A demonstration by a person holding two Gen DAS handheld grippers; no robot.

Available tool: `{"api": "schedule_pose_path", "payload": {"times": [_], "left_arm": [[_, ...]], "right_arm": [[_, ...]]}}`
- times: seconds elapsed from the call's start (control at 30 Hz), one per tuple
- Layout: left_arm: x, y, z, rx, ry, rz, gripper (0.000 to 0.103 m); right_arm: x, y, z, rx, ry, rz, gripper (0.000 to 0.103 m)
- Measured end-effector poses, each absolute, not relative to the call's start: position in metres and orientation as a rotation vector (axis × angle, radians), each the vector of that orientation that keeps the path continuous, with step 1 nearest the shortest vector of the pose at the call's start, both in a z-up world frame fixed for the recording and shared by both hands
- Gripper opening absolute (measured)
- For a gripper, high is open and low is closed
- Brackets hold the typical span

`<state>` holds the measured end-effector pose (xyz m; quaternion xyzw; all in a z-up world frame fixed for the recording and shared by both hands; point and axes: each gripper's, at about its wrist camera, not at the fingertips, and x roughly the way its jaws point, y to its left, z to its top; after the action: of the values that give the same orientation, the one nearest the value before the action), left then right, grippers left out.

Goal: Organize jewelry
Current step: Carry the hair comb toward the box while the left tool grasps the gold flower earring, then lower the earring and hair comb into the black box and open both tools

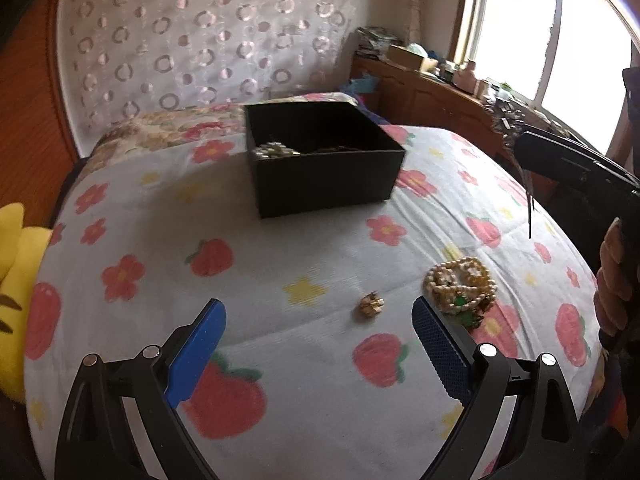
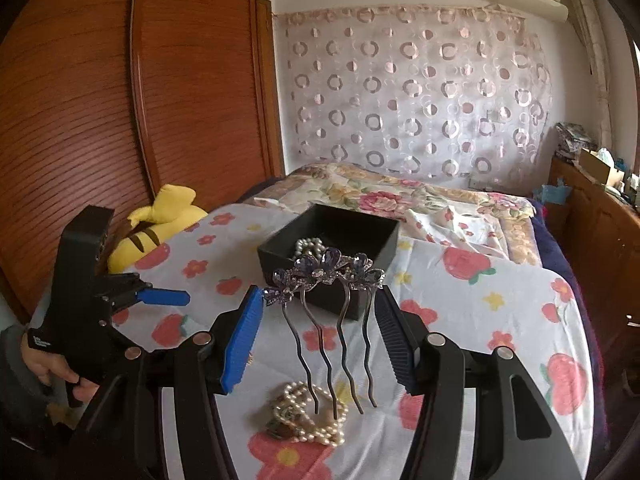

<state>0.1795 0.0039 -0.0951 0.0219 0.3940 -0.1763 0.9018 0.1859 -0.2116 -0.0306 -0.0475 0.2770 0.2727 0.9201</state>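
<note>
Hair comb point(image 2: 326, 276) with purple crystal flowers clamped by its ornamental head between the fingertips of the right gripper point(image 2: 320, 292), four wavy prongs hanging free below. Held high over the bedspread point(image 2: 500, 312), between the loose jewelry and the black box point(image 2: 320, 296), presumably for transfer into that box. Grip placed on the rigid flowered bar rather than on the thin prongs, probably to keep the piece from swinging or slipping.

Left gripper point(image 1: 318, 312) parted wide and empty, hovering low over the flowered cover, aimed roughly toward a small gold-coloured trinket point(image 1: 370, 304) lying between its blue pads. Pearl strands point(image 1: 460, 284) piled with a green-stoned piece just beside the right pad, not touching it as far as visible.

Box standing open farther back on the bed, white beads point(image 1: 274, 150) already inside; remaining contents masked by the near wall and shadow. Trinket too small and blurred to identify. Contact of the comb with the right gripper's darker pad partly masked by the flowers. Comb seen only as dark dangling prongs at the right margin of the left view. Yellow plush toy point(image 2: 160, 224) at the bed edge, cut off.
</note>
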Motion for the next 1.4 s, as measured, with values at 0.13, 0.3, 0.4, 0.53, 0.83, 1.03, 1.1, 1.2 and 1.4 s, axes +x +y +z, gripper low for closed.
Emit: {"api": "schedule_pose_path", "payload": {"times": [0.13, 0.3, 0.4, 0.53, 0.83, 1.03, 1.1, 1.2, 1.4], "left_arm": [[0.185, -0.015, -0.098, 0.081, 0.829, -0.413, 0.074], [0.194, -0.034, -0.108, 0.124, 0.875, -0.430, 0.043], [0.194, -0.038, -0.111, 0.146, 0.874, -0.413, 0.036], [0.194, -0.035, -0.112, 0.140, 0.871, -0.397, 0.014], [0.194, -0.024, -0.100, 0.104, 0.835, -0.396, 0.012], [0.208, -0.016, -0.076, 0.086, 0.786, -0.370, 0.012], [0.214, -0.014, -0.067, 0.081, 0.767, -0.363, 0.013], [0.224, -0.012, -0.055, 0.080, 0.741, -0.354, 0.013], [0.247, -0.007, -0.037, 0.066, 0.709, -0.337, 0.013]], "right_arm": [[0.188, -0.220, -0.039, -0.111, 0.598, 0.536, 0.060], [0.190, -0.229, -0.051, -0.107, 0.630, 0.514, 0.060], [0.191, -0.232, -0.055, -0.104, 0.639, 0.512, 0.060], [0.192, -0.233, -0.059, -0.104, 0.644, 0.516, 0.060], [0.194, -0.227, -0.061, -0.111, 0.647, 0.527, 0.060], [0.205, -0.223, -0.051, -0.115, 0.624, 0.538, 0.060], [0.212, -0.219, -0.045, -0.115, 0.608, 0.547, 0.060], [0.221, -0.213, -0.035, -0.122, 0.585, 0.559, 0.060], [0.247, -0.197, -0.016, -0.126, 0.550, 0.599, 0.060]]}}
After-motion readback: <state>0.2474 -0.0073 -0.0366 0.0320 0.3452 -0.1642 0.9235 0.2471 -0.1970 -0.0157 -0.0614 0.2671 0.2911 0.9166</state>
